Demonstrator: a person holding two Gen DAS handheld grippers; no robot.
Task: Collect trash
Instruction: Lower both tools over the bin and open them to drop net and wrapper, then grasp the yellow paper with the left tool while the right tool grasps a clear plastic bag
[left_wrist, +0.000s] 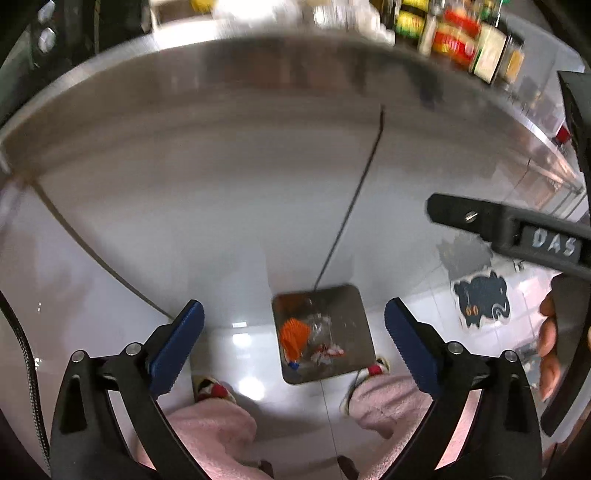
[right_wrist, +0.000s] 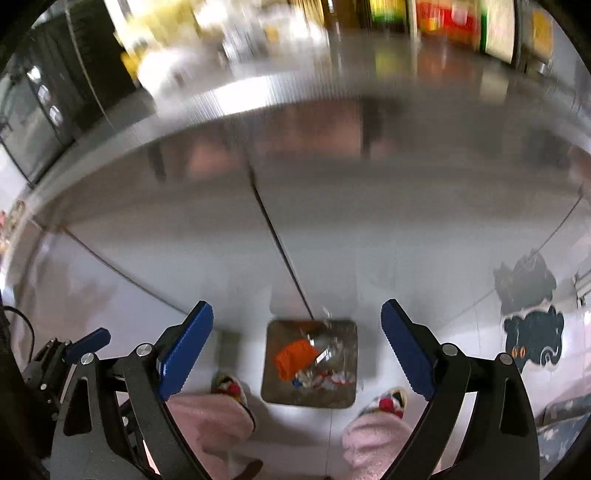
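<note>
A square steel trash bin (left_wrist: 356, 314) stands on the white floor below, between the person's feet. It holds an orange crumpled wrapper (left_wrist: 293, 334), clear plastic and small red and white scraps. It also shows in the right wrist view (right_wrist: 273, 384) with the orange wrapper (right_wrist: 293, 360). My left gripper (left_wrist: 293, 347) is open and empty, high above the bin. My right gripper (right_wrist: 297, 349) is open and empty, also above the bin. The right gripper's black body (left_wrist: 517, 229) shows at the right edge of the left wrist view.
A steel counter edge (left_wrist: 221, 92) curves across the top, with jars and packets (left_wrist: 458, 37) on it. A dark cabinet seam (left_wrist: 354, 195) runs down to the bin. A dark animal-shaped mat (left_wrist: 482, 302) lies on the floor to the right. Slippered feet (right_wrist: 231, 391) flank the bin.
</note>
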